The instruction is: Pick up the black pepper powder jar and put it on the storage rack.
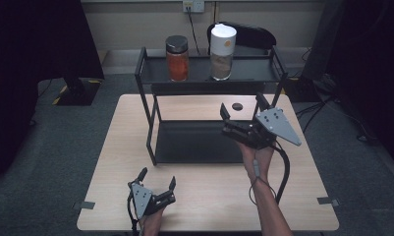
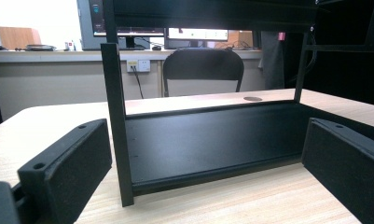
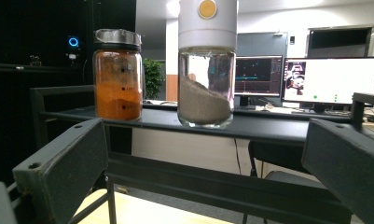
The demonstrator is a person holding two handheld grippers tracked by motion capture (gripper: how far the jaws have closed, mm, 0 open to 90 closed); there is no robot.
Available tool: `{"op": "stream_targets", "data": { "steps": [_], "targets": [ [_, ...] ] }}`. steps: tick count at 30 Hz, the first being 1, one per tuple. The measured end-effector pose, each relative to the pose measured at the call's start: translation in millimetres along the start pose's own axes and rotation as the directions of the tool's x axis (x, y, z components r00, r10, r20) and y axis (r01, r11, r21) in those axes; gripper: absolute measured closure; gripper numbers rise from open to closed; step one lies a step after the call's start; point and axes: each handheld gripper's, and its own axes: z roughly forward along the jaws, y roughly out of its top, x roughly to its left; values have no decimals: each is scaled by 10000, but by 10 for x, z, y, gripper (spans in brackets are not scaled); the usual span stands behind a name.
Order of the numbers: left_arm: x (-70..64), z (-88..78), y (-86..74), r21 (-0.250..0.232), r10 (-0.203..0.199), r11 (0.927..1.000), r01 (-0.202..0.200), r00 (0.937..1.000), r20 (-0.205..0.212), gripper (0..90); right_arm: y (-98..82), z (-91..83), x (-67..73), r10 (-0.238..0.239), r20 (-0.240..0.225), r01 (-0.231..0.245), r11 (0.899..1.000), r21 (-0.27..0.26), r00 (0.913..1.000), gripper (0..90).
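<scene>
Two jars stand upright, apart, on the top shelf of a black rack (image 1: 148,88). The left jar (image 1: 177,58), dark-lidded, holds orange powder. The right jar (image 1: 222,51), taller with a white cap, holds grey-brown powder, surface sloped.

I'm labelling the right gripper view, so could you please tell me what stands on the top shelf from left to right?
Jar of orange powder → white-capped jar of brown powder, both upright on the black rack's top shelf.
</scene>
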Motion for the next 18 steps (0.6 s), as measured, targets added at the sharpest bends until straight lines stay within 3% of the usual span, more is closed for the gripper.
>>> {"op": "stream_targets", "data": {
  "steps": [8, 18],
  "targets": [
    [0, 0, 0, -1, -2, 10000, 2, 10000, 0, 8, -255, -222, 33, -138, 50, 138, 9999, 1, 9999, 0],
    [0, 0, -1, -3, -4, 10000, 4, 10000, -1, 8, -539, -441, 71, 20, 31, -20, 10000, -45, 10000, 0]
  ]
}}
